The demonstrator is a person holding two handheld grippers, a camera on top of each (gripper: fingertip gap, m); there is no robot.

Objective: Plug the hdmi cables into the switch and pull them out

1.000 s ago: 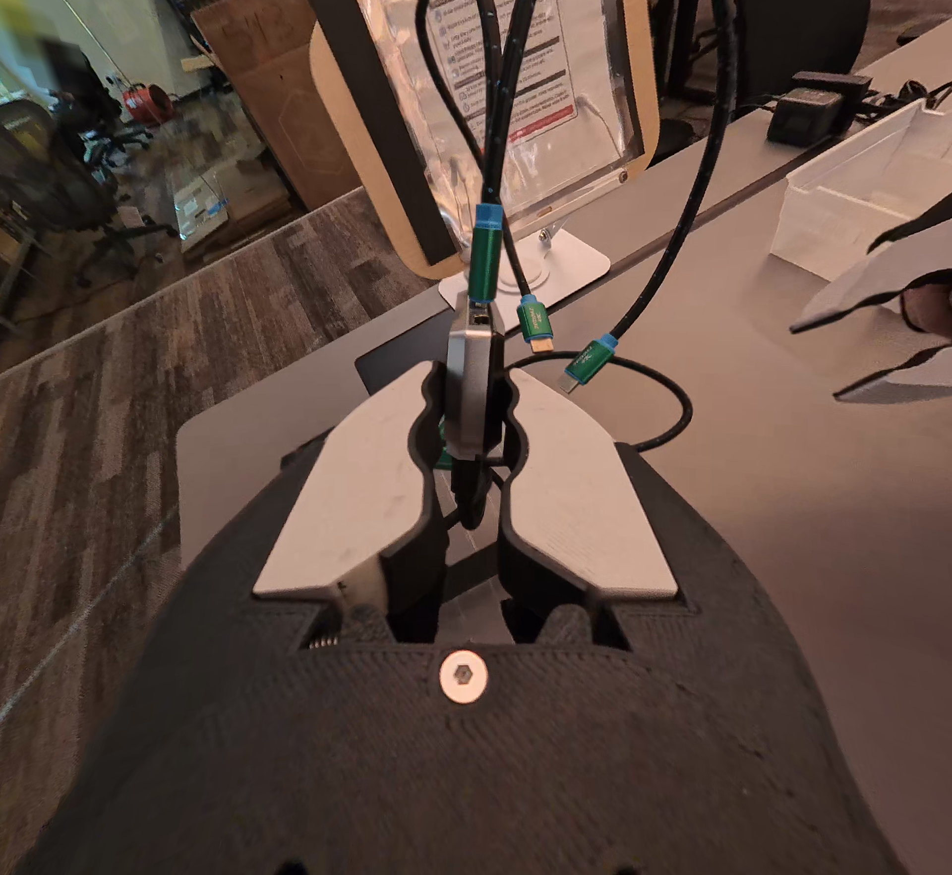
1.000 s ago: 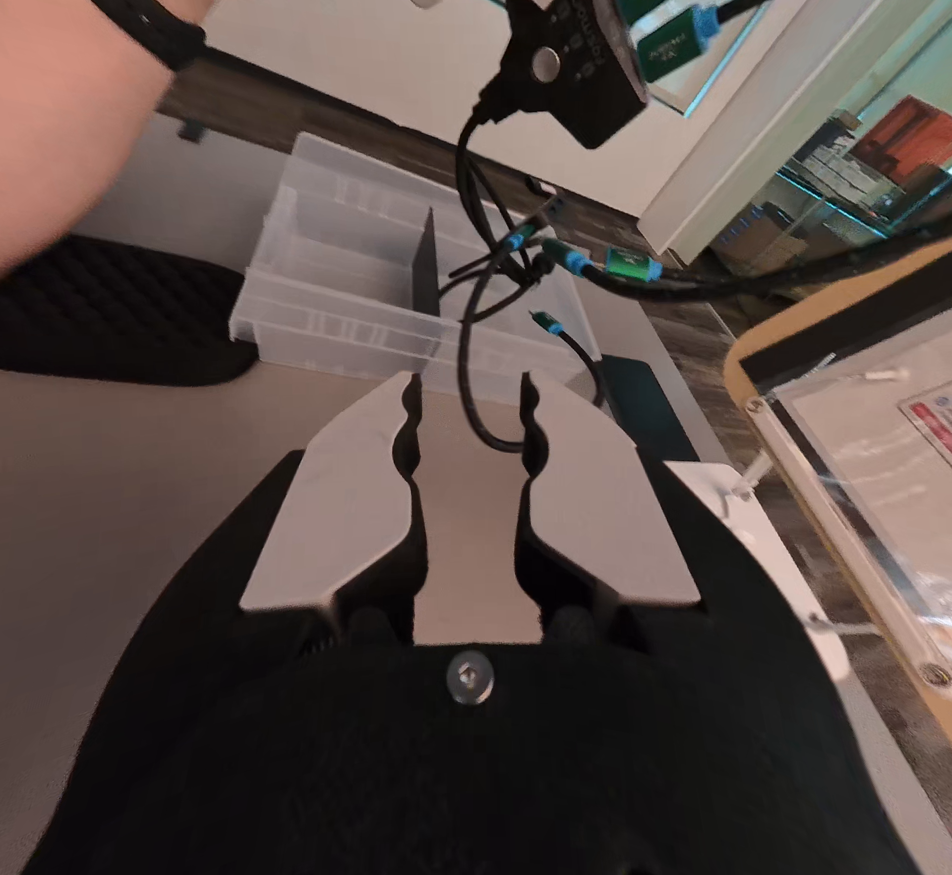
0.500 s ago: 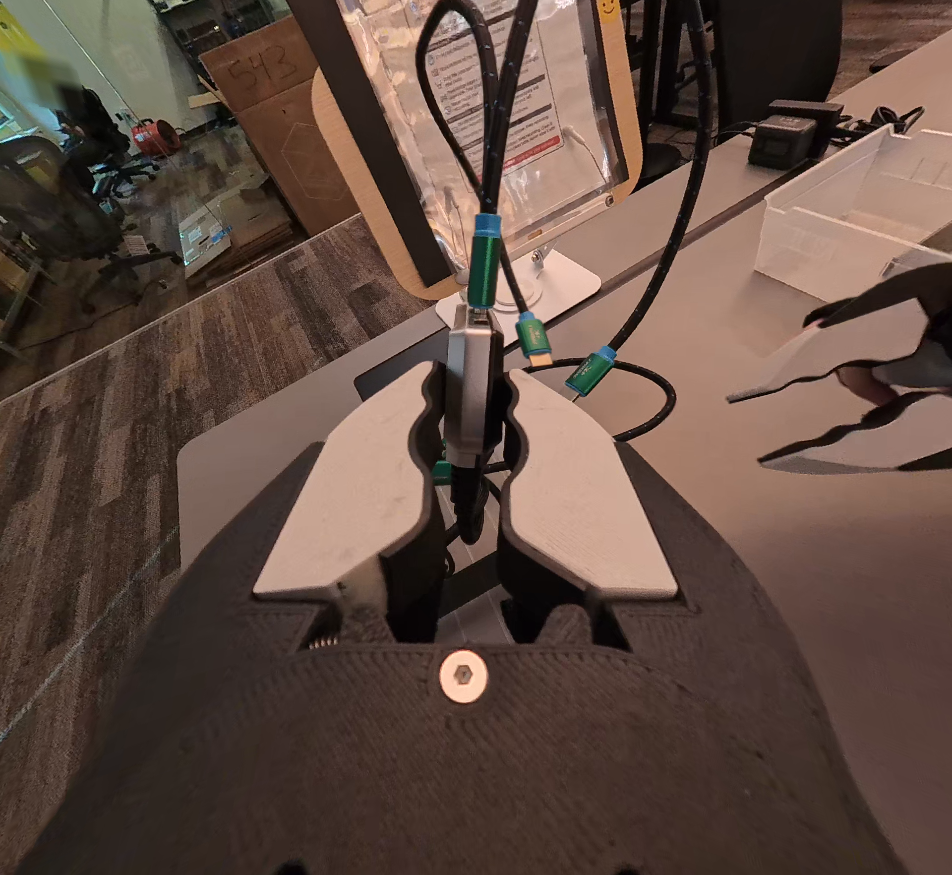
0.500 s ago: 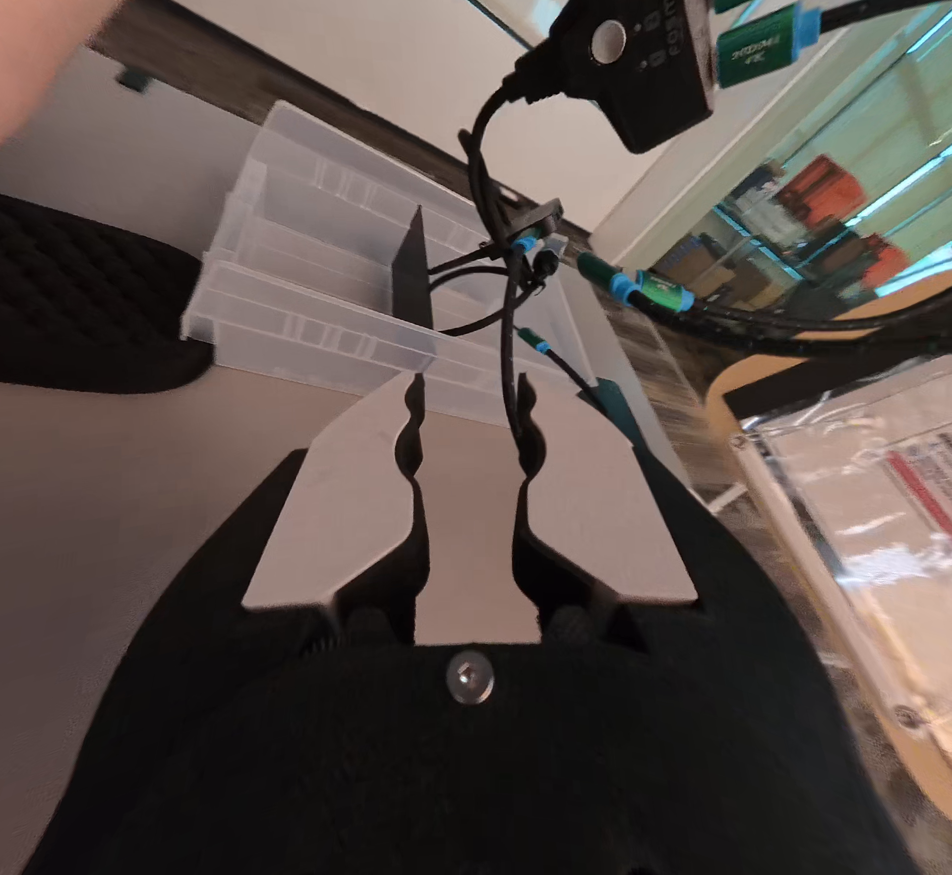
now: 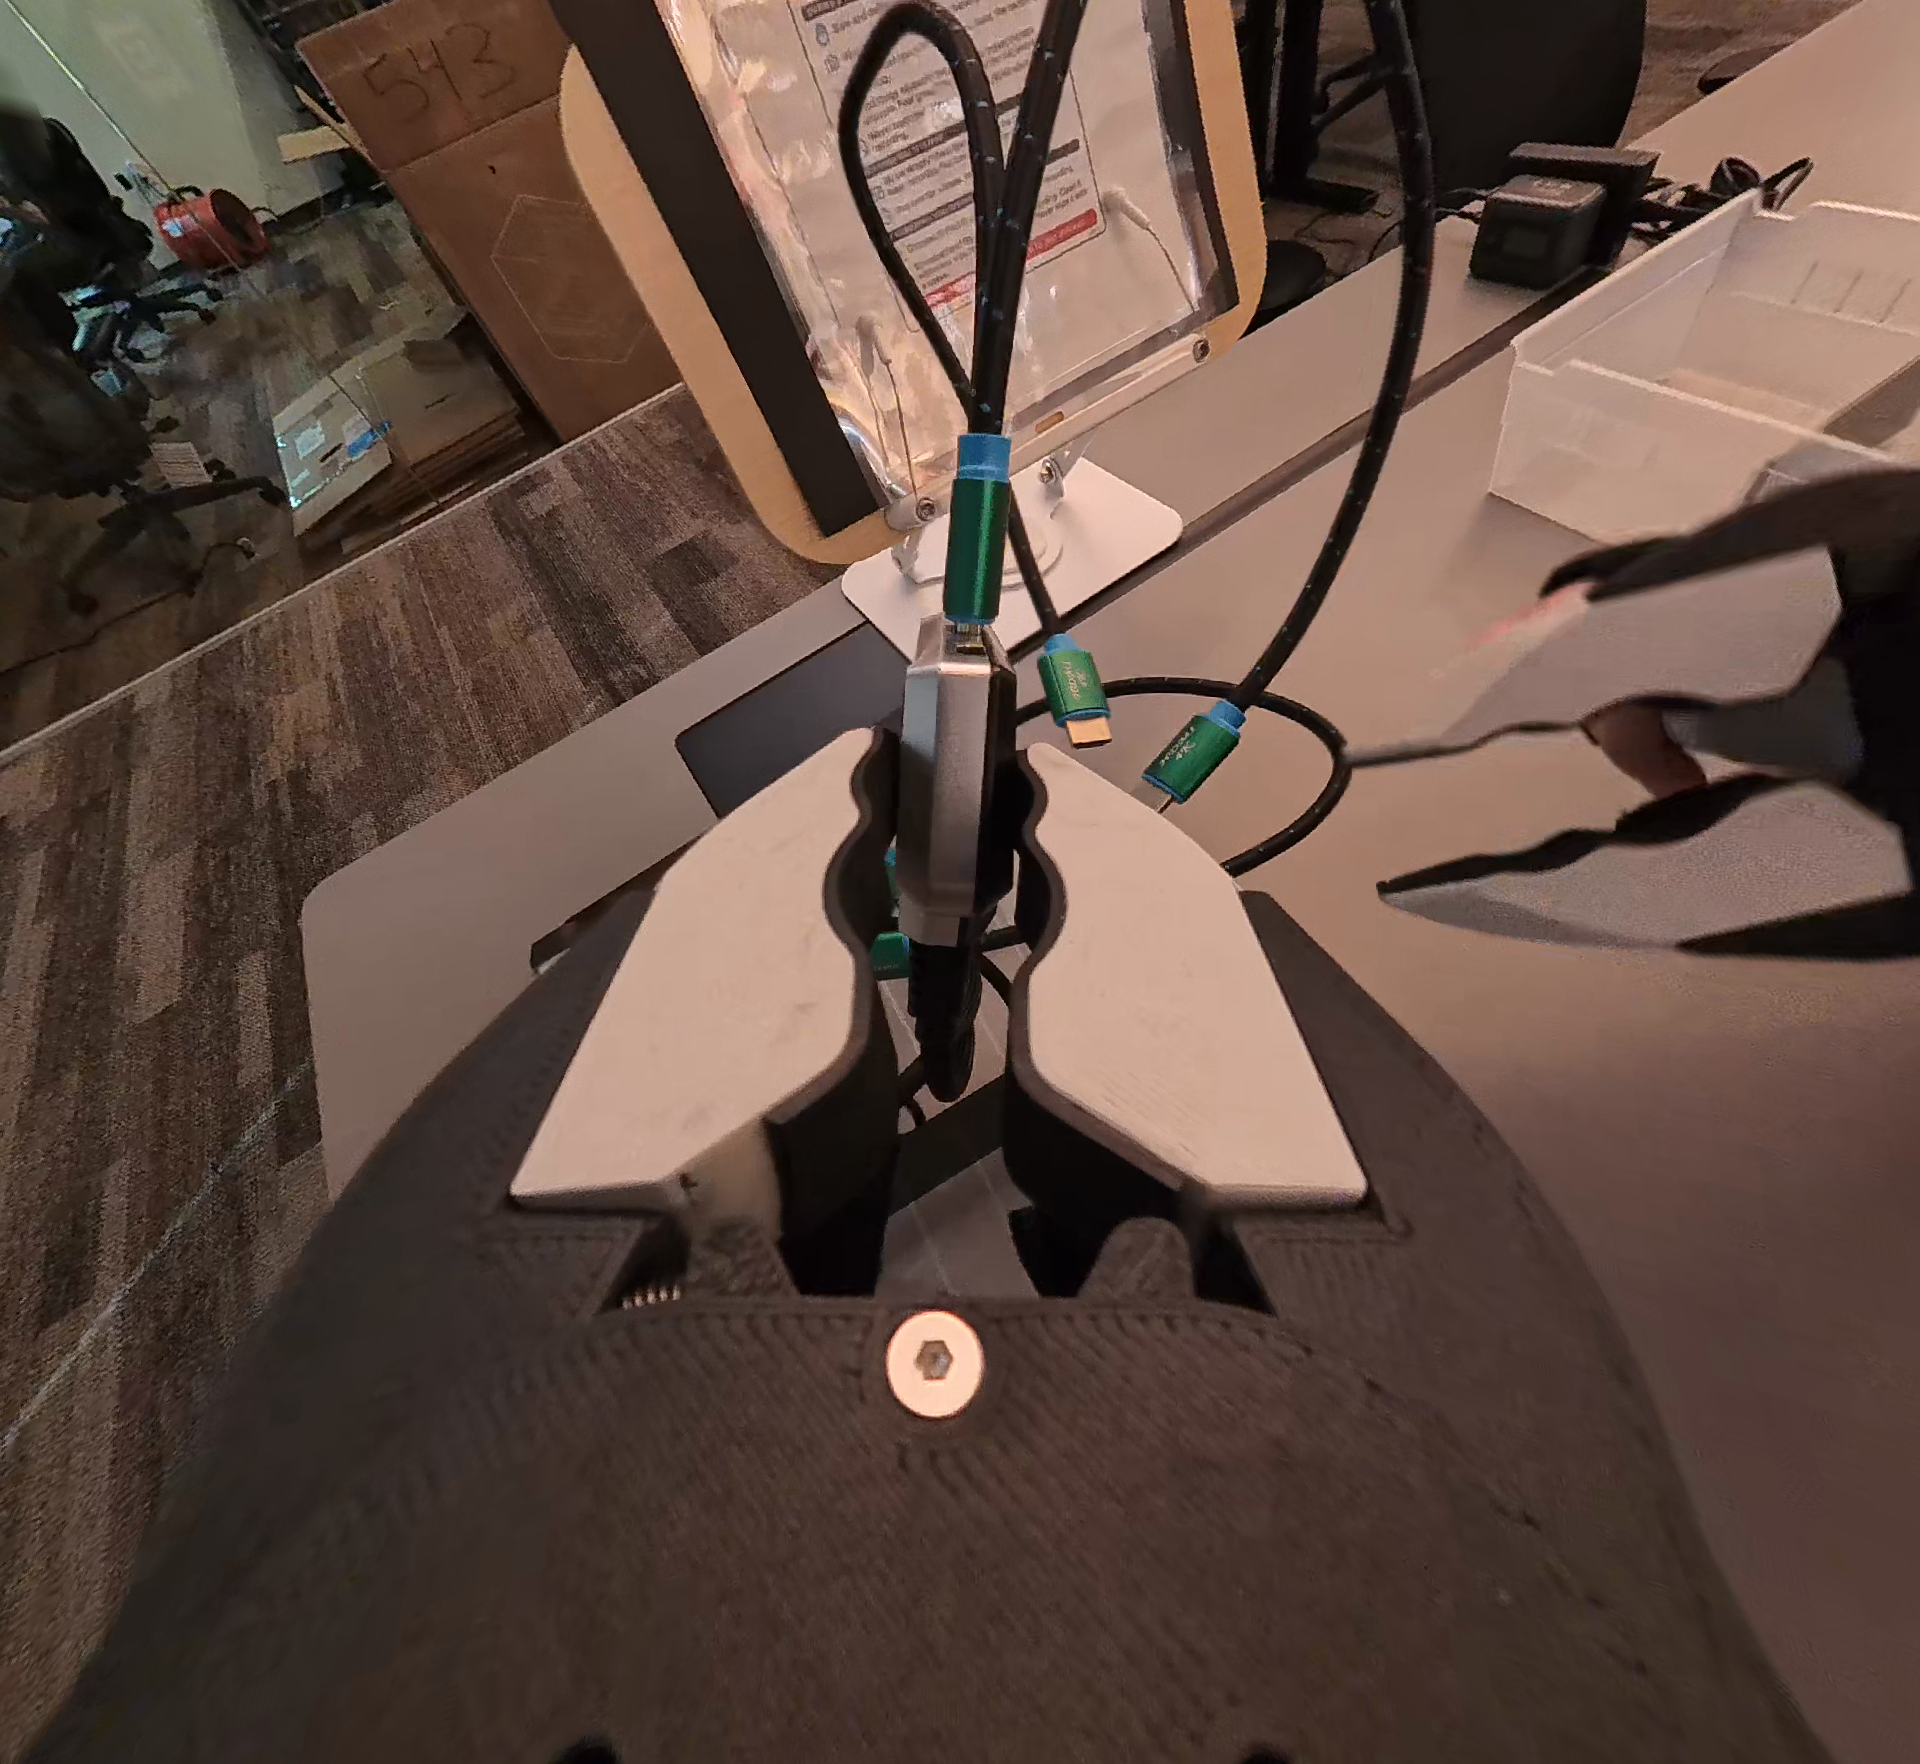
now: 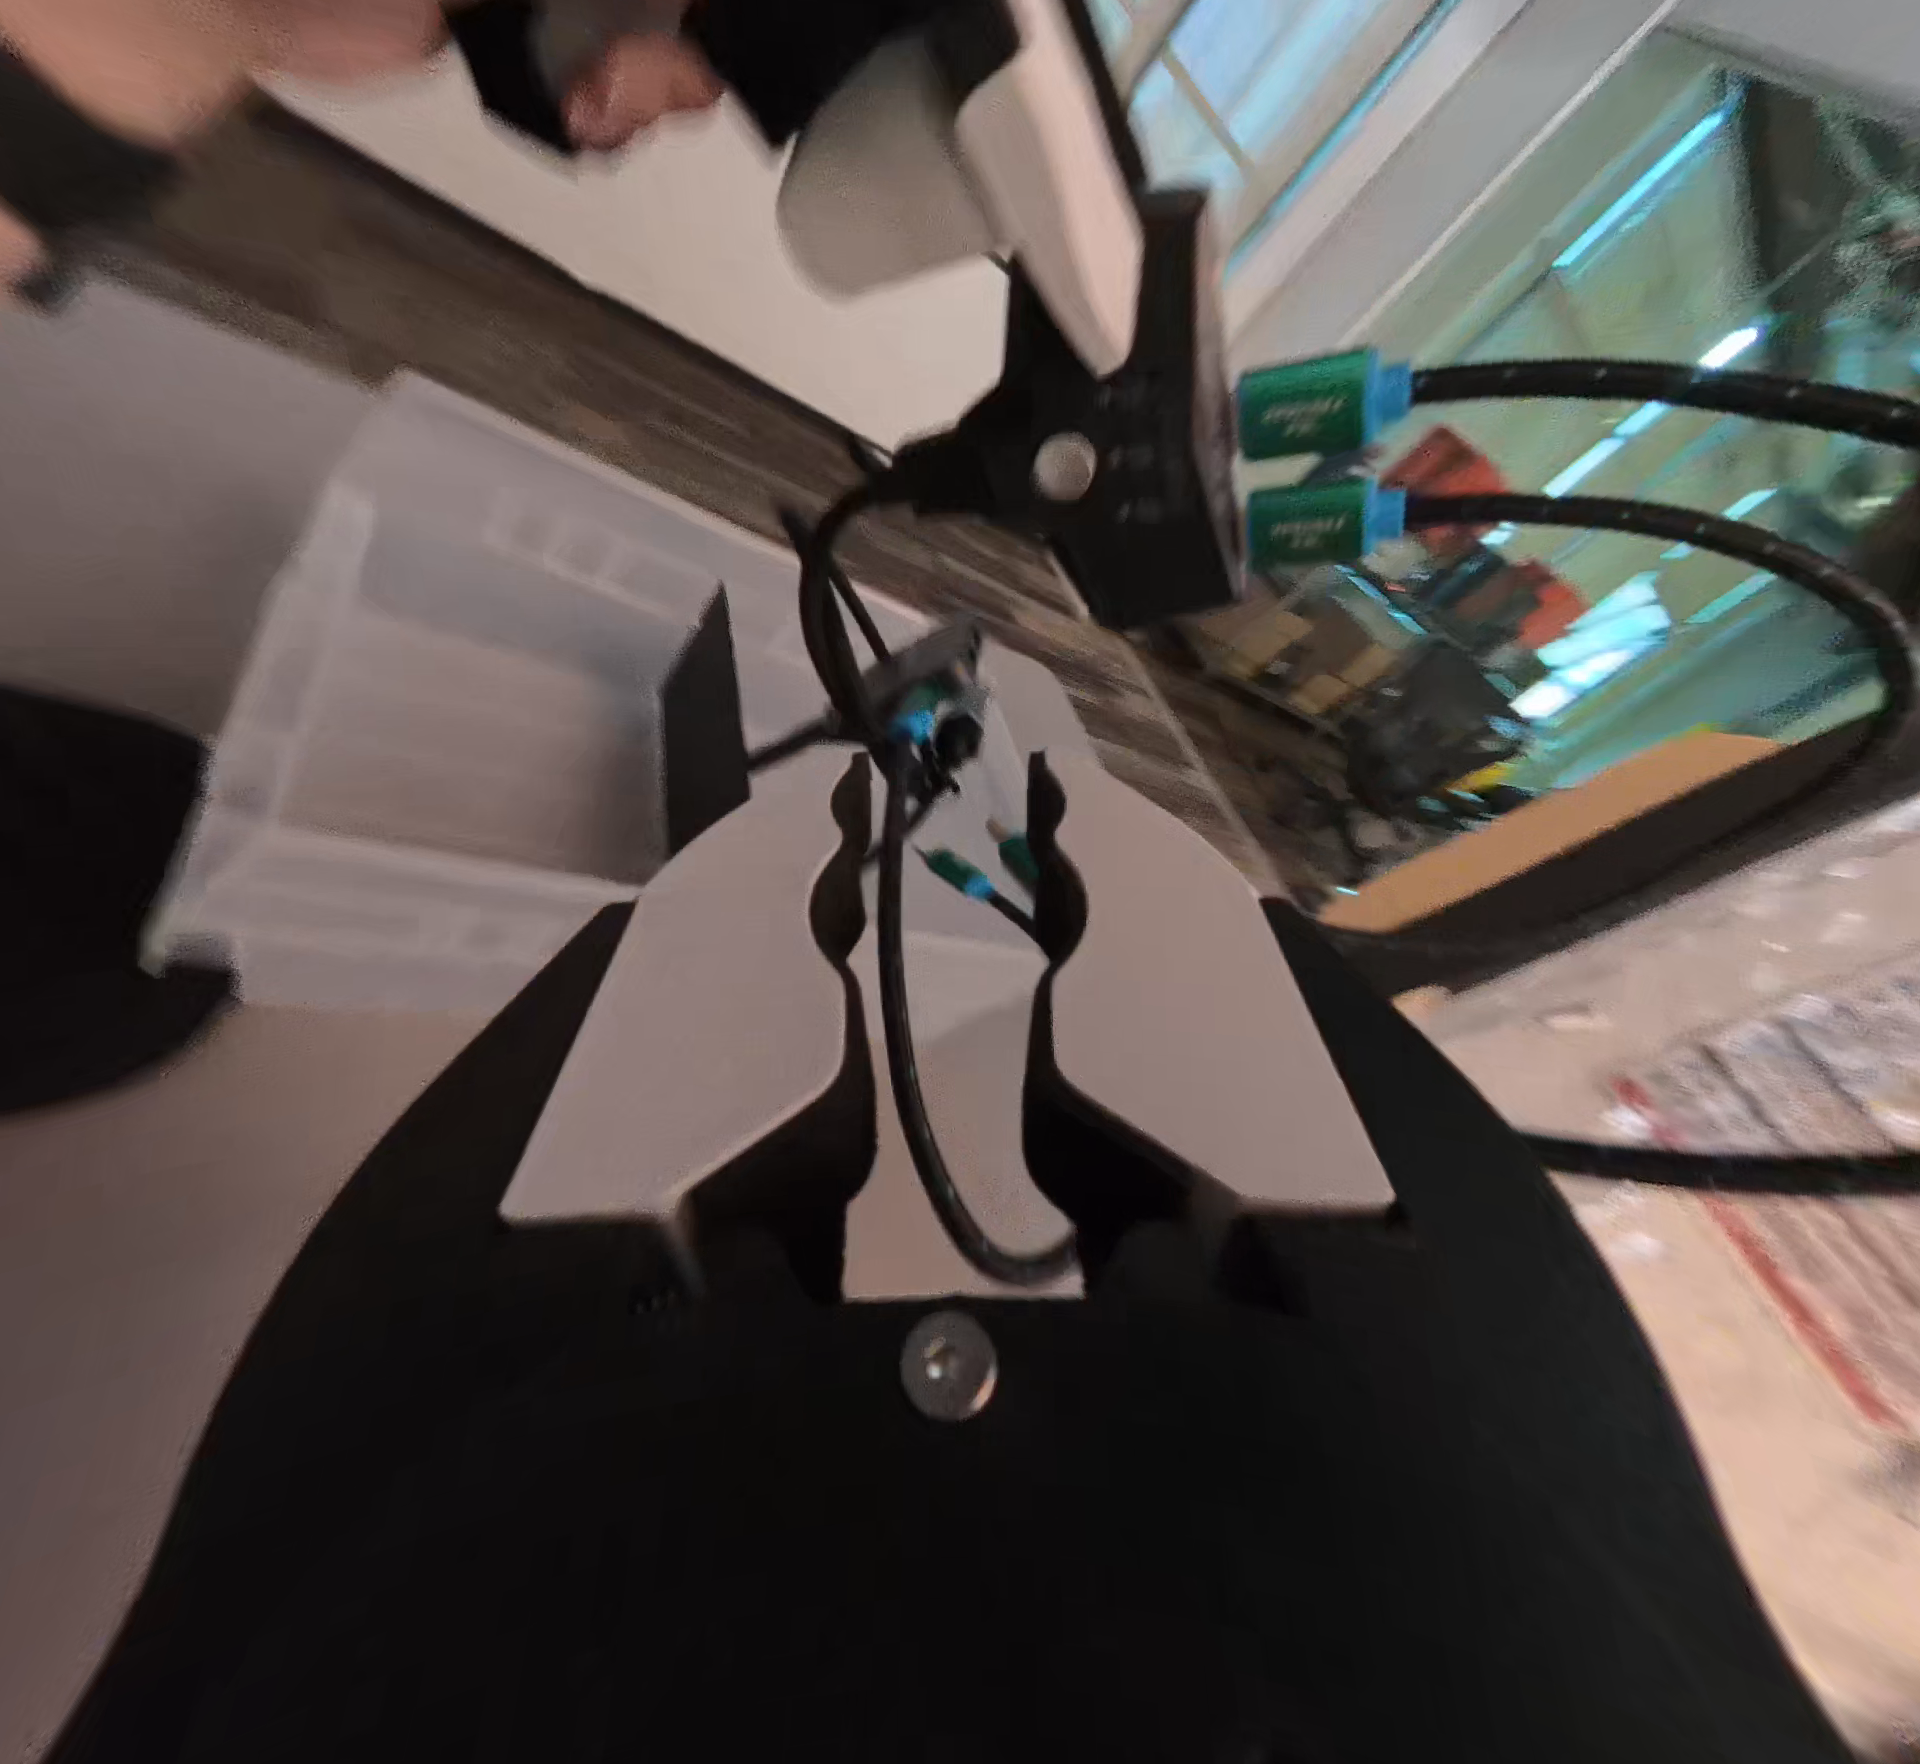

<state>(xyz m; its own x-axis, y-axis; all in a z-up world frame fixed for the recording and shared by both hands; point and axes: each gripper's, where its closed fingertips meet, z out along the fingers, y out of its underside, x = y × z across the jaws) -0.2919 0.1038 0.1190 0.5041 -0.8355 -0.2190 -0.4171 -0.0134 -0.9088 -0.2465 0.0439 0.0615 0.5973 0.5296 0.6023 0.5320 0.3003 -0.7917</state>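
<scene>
The left gripper (image 5: 951, 784) is clamped on the switch (image 5: 948, 779), a slim grey-and-black box held edge-on above the grey table (image 5: 1558, 1195). In the right wrist view two green-shelled plugs (image 6: 1311, 413) sit in the switch's ports, cables trailing toward 3 o'clock; the left wrist view shows only one of them (image 5: 975, 542), standing at 12 o'clock from the switch. Two loose plugs (image 5: 1075, 698) dangle just at 2 o'clock of it. The right gripper (image 6: 945, 779) has its jaws apart and grips nothing; a thin black cord merely runs between them. It enters the left view from 3 o'clock. This looks like the pulling-out stage, or a further insertion; I cannot tell which. Next, the right gripper would need to close squarely on a plug shell, and move straight along the port axis while the left holds firm.
</scene>
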